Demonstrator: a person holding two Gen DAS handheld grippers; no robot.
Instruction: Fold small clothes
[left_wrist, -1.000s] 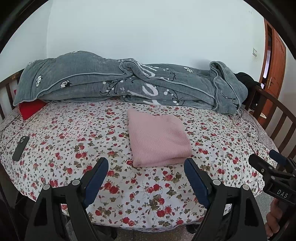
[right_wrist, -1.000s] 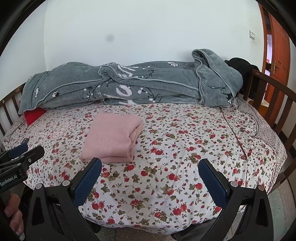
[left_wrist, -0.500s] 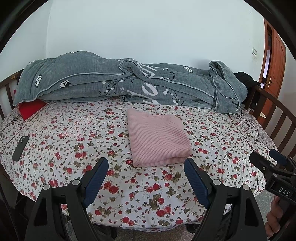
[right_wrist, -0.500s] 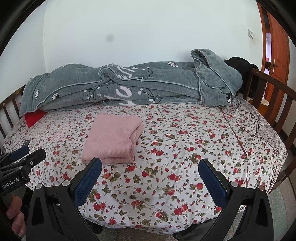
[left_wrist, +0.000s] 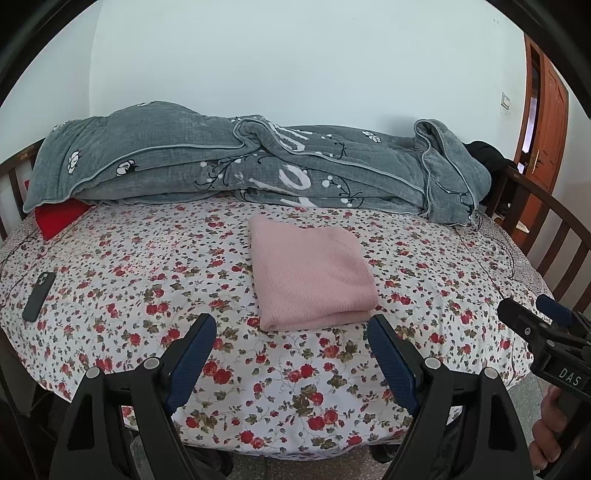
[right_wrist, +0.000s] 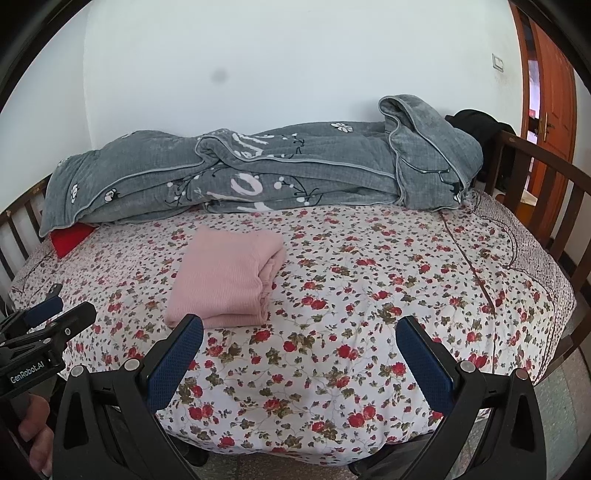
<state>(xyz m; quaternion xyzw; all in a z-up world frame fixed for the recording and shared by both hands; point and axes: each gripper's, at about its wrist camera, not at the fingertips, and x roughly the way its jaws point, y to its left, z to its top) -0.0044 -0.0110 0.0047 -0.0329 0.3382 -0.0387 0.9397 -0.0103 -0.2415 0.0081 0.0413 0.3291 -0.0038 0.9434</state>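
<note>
Hidden/cut off: red item (left_wrist: 59, 218) mostly buried under the grey quilt (left_wrist: 236, 166), only a corner showing, so can't tell what it is; black bundle (left_wrist: 484, 155) at the far right end of the quilt half hidden behind it, kind unclear; wooden bed rails (left_wrist: 546, 229) cropped by the lens edge; door (right_wrist: 550, 110) only partly in frame. No containers as such; the bed w/ floral sheet (left_wrist: 147, 266) carries everything: quilt heaped along the wall side, dark phone (left_wrist: 38, 295) flat near the sheet's left edge in left wrist view, well apart from the rest. Pink garment (left_wrist: 310, 273) folded into a neat rectangle, lying mid-bed, just beyond the fingertips, not touched. Left gripper (left_wrist: 291, 339) wide open, nothing betw. the blue pads, hovering near the front edge of the bed, aimed down at the sheet. Right gripper (right_wrist: 299, 339) likewise spread wide, empty, garment ahead of its left finger (right_wrist: 177, 358). Part of a hand (left_wrist: 546, 435) visible at the right gripper's handle, bottom right corner.
</note>
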